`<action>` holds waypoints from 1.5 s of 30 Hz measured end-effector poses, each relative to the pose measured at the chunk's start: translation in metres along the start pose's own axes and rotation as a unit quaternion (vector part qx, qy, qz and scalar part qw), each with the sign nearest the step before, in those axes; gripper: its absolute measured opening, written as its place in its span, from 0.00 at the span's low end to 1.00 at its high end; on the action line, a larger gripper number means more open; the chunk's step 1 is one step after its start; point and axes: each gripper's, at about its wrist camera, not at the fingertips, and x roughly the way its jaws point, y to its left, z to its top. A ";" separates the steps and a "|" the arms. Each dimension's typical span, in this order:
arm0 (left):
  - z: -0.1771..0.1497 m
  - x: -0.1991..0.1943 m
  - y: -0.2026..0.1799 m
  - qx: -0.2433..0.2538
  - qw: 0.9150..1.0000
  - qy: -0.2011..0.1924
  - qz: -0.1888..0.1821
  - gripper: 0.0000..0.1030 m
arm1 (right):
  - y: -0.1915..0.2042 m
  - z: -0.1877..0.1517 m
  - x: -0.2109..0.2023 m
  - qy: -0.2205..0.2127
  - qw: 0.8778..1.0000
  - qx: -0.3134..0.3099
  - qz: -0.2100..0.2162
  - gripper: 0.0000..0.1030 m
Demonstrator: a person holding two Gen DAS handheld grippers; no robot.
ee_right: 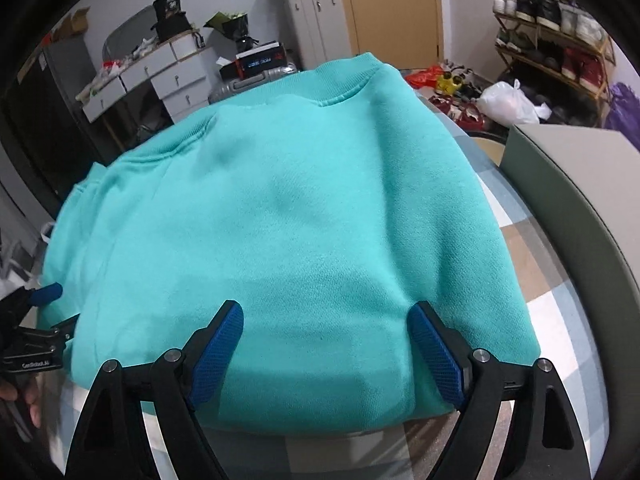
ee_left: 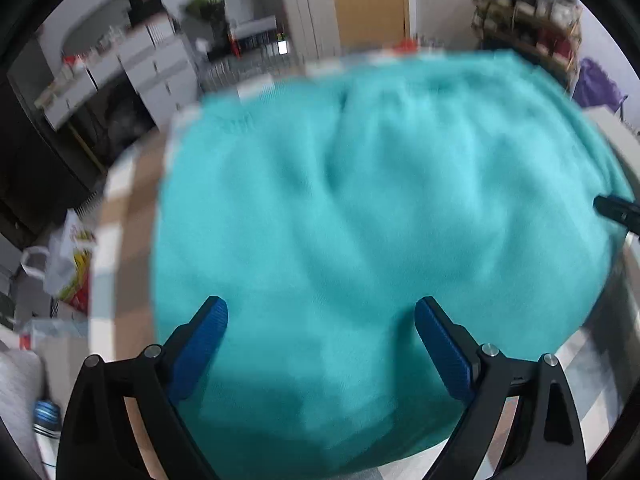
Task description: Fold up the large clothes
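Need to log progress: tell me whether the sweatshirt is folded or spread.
Partly folded: the sweatshirt lies compact, no sleeves showing, collar at the far end.

I see teal sweatshirt (ee_right: 288,216), thick fleece, filling centre of right wrist frame. Lies flat on checked worktop (ee_right: 532,264), already folded into broad block. Ribbed collar at upper centre, shoulder seam toward upper left. Near folded edge at bottom of frame. Left wrist view blurred, same teal mass centre.
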 end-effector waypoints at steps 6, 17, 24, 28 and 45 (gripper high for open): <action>0.077 0.033 0.018 -0.022 0.999 0.020 -0.022 0.90 | -0.011 0.004 -0.020 -0.028 0.998 0.046 0.029 0.83; 0.097 0.081 0.047 -0.099 0.988 0.109 -0.040 0.99 | -0.019 0.011 -0.010 -0.007 0.998 0.032 0.050 0.84; 0.044 0.066 0.070 -0.117 0.985 0.124 0.021 0.99 | -0.032 0.043 -0.037 -0.091 0.995 -0.027 0.013 0.96; 0.019 0.081 0.091 -0.199 0.966 0.155 -0.063 0.99 | -0.054 0.072 0.012 -0.009 0.999 -0.051 -0.015 0.98; -0.068 0.018 0.037 -0.116 0.971 0.186 -0.094 0.83 | -0.084 0.008 -0.007 0.186 0.971 -0.073 0.131 0.46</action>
